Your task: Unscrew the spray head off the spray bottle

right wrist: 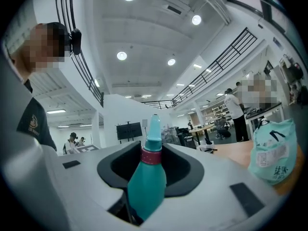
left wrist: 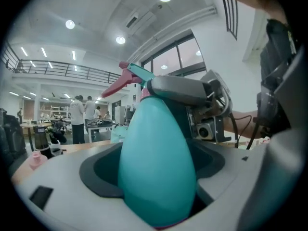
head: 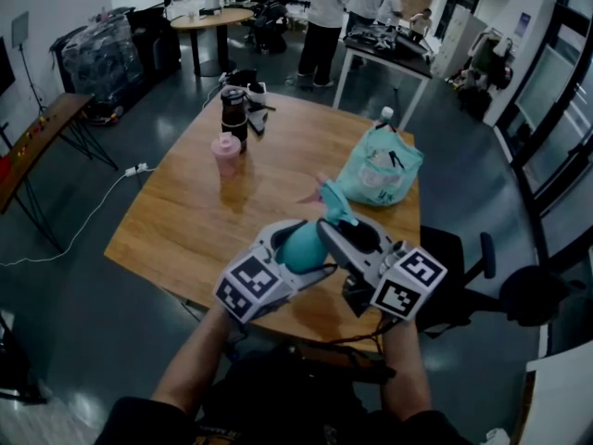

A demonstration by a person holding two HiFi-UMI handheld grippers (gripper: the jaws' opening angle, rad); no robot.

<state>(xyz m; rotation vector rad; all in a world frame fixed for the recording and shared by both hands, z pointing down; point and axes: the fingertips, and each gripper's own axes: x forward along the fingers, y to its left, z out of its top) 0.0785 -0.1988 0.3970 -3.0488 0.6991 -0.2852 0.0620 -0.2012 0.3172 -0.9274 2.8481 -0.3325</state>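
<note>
I hold a teal spray bottle [head: 298, 248] tilted above the front edge of the wooden table [head: 199, 221]. My left gripper [head: 295, 260] is shut on its egg-shaped body [left wrist: 156, 167]. Its spray head [head: 335, 202] points away from me, with a pink trigger [left wrist: 115, 85] and a pink collar [right wrist: 151, 156]. My right gripper [head: 341, 228] reaches across the neck from the right, and one grey finger [left wrist: 185, 90] lies over it. In the right gripper view the neck stands between the dark pads [right wrist: 185, 170] with gaps on both sides, so the right gripper [right wrist: 151, 165] is open around it.
A mint plastic bag [head: 378, 170] lies on the table's right side, with a white-capped bottle [head: 384, 115] behind it. A pink cup [head: 226, 153] and a dark flask [head: 233, 109] stand at the far left. A black chair [head: 468, 276] is at the right. Several people stand far behind.
</note>
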